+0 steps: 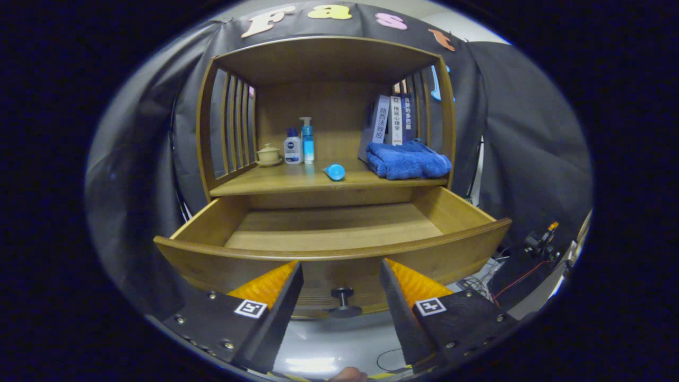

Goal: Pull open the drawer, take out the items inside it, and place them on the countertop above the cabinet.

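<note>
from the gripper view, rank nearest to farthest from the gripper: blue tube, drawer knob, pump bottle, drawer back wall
The gripper is open.
1. Drawer knob: between the fingers, on the drawer front.
2. Drawer back wall: beyond the open drawer's floor.
3. Blue tube: lying near the countertop's front edge.
4. Pump bottle: upright near the back.

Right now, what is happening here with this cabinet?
A hand-held gripper faces a wooden cabinet, fingers open, with the drawer knob between them, untouched. The drawer is pulled out, and the part of its floor in view is bare. On the countertop lie a blue tube and a blue towel.
</note>
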`<state>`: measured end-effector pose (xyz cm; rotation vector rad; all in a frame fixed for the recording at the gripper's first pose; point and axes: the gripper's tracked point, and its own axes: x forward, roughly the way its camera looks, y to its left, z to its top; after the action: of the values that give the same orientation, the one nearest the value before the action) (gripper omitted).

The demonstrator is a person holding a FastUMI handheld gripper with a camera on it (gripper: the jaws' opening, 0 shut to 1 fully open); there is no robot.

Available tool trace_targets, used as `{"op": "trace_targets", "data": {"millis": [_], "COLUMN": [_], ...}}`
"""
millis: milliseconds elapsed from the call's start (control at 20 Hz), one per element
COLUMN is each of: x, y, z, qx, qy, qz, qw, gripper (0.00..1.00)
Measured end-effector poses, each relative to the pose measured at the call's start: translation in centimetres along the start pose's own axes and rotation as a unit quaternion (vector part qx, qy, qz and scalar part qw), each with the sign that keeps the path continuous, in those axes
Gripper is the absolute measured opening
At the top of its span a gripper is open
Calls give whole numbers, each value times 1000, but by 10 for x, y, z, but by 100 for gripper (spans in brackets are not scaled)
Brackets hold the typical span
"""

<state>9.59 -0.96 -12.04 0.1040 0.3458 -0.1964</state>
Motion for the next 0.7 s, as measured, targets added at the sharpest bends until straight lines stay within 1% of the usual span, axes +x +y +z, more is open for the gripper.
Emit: {"op": "trace_targets", "data": {"millis": [50, 100, 400, 600, 650, 700], "x": [1, 2, 8, 21, 27, 31], "y": [6, 9, 3, 0, -1, -1], "z": [-3, 0, 3, 20, 15, 23], "qx": [7, 8, 4, 1, -6, 0], "qy": [-5, -11, -33, -50, -36, -51], "qz": [20, 26, 33, 42, 42, 43], "qw": [1000, 1000, 999, 998, 998, 998], "gripper": [87, 87, 88, 88, 88, 88]}}
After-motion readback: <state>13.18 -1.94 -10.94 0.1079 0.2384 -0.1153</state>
